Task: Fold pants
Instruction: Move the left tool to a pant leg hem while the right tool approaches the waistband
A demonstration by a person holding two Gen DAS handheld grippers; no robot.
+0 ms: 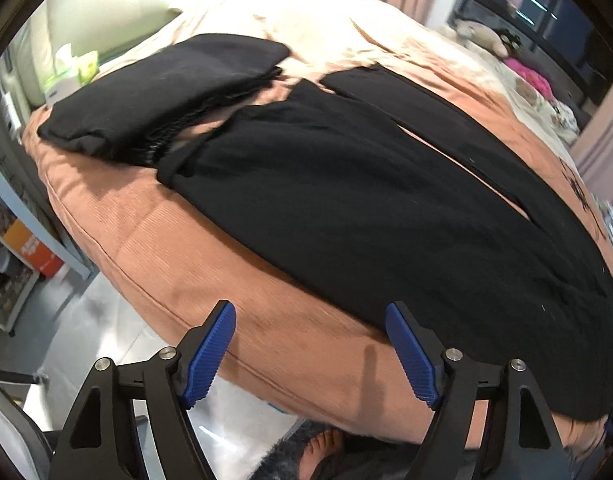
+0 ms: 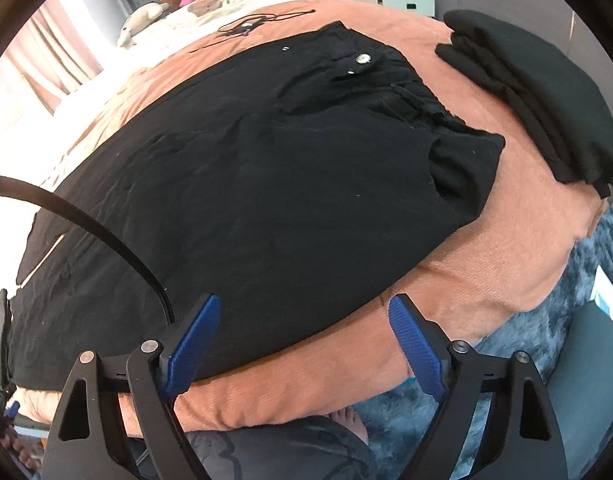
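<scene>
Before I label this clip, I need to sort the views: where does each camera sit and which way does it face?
Left wrist: sits on the left gripper, open, looks across the bed at the pant legs of the pants and a folded pile; a bare foot shows below.
Right wrist: sits on the right gripper, open, faces the waistband end with its button; a cable and a foot show.
Both share the pants, pile and bed.

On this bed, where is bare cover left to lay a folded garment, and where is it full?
Free: the orange bed cover strip between the spread black pants and the near edge. Beside the waistband, a narrow gap only, bordered by the folded black pile. Crowded: the far end, with soft toys and a black cable.
</scene>
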